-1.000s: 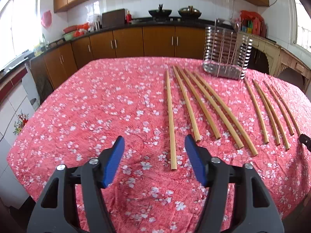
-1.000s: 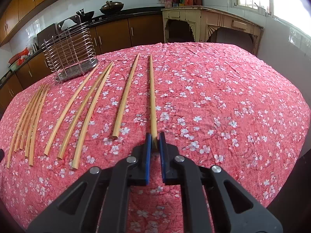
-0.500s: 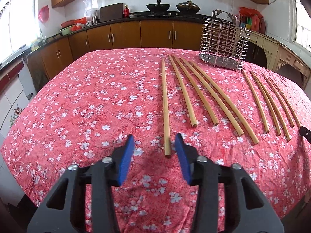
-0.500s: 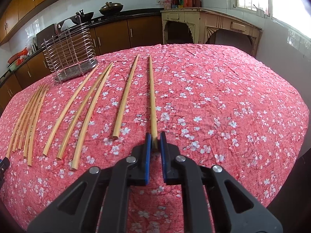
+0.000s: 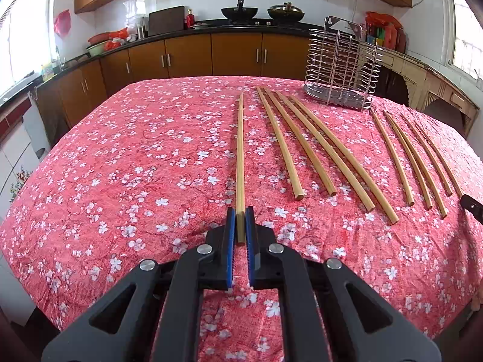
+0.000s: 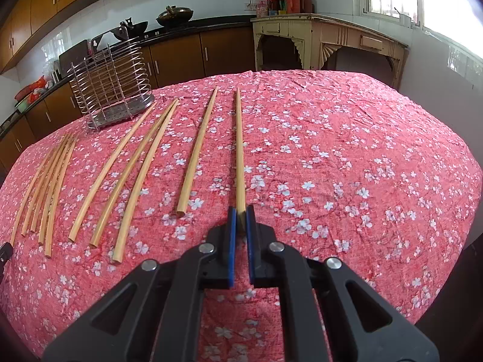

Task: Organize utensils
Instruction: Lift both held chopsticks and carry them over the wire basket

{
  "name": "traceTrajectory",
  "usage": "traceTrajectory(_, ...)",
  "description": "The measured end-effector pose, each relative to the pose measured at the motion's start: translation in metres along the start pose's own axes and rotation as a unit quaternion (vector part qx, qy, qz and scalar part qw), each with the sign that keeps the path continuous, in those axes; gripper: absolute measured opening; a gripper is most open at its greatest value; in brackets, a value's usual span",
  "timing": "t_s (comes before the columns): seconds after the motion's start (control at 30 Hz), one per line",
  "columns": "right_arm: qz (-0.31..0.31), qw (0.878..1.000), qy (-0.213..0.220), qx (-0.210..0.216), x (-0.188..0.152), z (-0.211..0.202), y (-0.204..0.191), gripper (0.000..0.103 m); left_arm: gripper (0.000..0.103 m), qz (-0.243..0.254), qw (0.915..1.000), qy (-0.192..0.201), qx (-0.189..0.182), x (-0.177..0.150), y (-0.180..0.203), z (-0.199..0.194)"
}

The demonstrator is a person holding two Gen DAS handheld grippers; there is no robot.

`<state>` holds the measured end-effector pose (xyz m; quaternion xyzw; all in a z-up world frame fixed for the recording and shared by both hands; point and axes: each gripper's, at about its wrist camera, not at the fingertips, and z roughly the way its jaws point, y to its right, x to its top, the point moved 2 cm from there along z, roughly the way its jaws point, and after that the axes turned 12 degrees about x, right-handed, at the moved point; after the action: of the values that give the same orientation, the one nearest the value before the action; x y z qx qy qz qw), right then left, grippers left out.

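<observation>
Two long wooden chopsticks gripped at their near ends: leftmost chopstick (image 5: 240, 163) pinched between the blue pads of the left hand-held gripper (image 5: 240, 226), rightmost chopstick (image 6: 239, 150) pinched likewise by the right hand-held gripper (image 6: 240, 224), each lying straight ahead along its gripper, apparently flat on the cloth. Between them, laid out in a fan on the surface (image 5: 120, 166) with its red flowered cloth: four thick chopsticks (image 5: 305, 147) just beside the left-held one, then a tight bunch of thin chopsticks (image 5: 422, 157) farther over, all loose and untouched. Beyond the row, at the far edge of the cloth, the wire utensil holder (image 5: 341, 69), upright and, as far as visible, with nothing inside. Judged from this, hardly begun: only the outermost pair grasped, not yet lifted or carried to the holder, and every other stick left to collect and drop in. Behind, brown kitchen cabinets (image 5: 187, 57) and woks (image 5: 240, 12) on the counter.
</observation>
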<state>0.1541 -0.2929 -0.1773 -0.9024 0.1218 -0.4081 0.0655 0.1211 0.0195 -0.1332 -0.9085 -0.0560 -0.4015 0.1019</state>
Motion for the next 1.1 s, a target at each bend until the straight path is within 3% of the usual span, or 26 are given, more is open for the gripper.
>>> traceTrajectory(0.27, 0.006, 1.000, 0.008, 0.009, 0.005, -0.009, 0.000, 0.007, 0.007, -0.008, 0.9996, 0.021, -0.015, 0.013, -0.012, -0.014)
traceTrajectory(0.6, -0.031, 0.995, 0.094, 0.006, 0.031, -0.058, -0.016, 0.007, 0.006, -0.024, 0.9940, 0.105, -0.017, 0.042, -0.027, -0.054)
traceTrajectory(0.83, -0.052, 0.985, 0.164, 0.009, 0.070, -0.094, -0.021, 0.007, 0.006, -0.045, 0.9829, 0.179, -0.005, 0.080, -0.042, -0.079)
traceTrajectory(1.1, -0.065, 0.970, 0.232, 0.021, 0.130, -0.122, -0.024, 0.007, 0.006, -0.076, 0.9720, 0.222, -0.006, 0.134, -0.057, -0.089)
